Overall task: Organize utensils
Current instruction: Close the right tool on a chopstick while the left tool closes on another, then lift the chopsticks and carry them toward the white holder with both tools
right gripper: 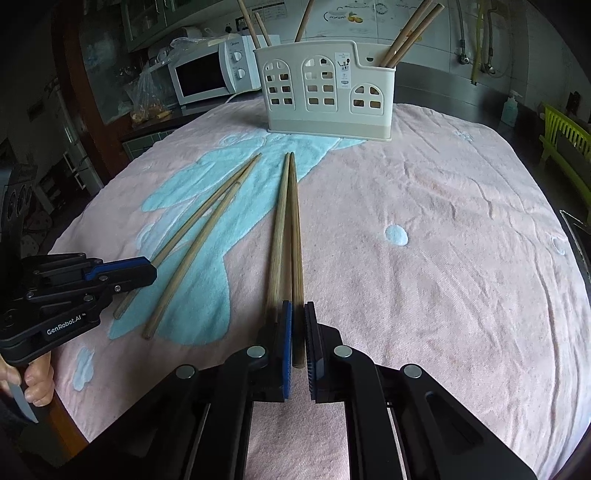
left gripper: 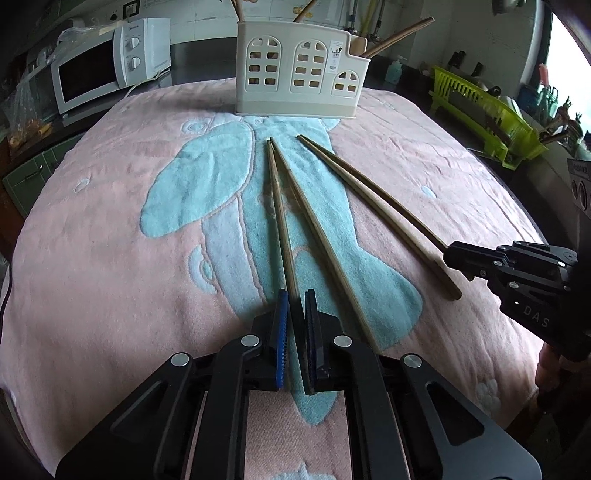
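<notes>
Currently four loose wooden chopsticks lie on the pink-and-blue towel (left gripper: 110, 229) covering the table, in front of the cream utensil holder (left gripper: 299, 70).

Left hand-held gripper (left gripper: 294, 299): jaws narrow, straddling the near end of the leftmost chopstick (left gripper: 280, 214). The stick runs between the blue pads (left gripper: 282, 332); can't tell if they're actually clamping it. Its neighbour chopstick (left gripper: 317, 240) lies just to the right, tips nearly touching at the far end, splaying apart toward the camera.

Right hand-held gripper (right gripper: 298, 310): jaws narrow, around the thick end of the right-side chopstick (right gripper: 295, 240) of the other pair. Contact looks close but firm grip is not confirmable. Its partner chopstick (right gripper: 277, 236) lies touching alongside, just outside the left pad.

Both pairs lie flat on the towel, tips pointing at the holder, well short of it.

Holder stands upright at the far edge of the towel, three compartments with window cutouts. Several chopsticks already stand in it (right gripper: 410, 33), leaning outward.

Background: white microwave (left gripper: 110, 62) at the left, lime-green dish rack (left gripper: 484, 107) at the right.
</notes>
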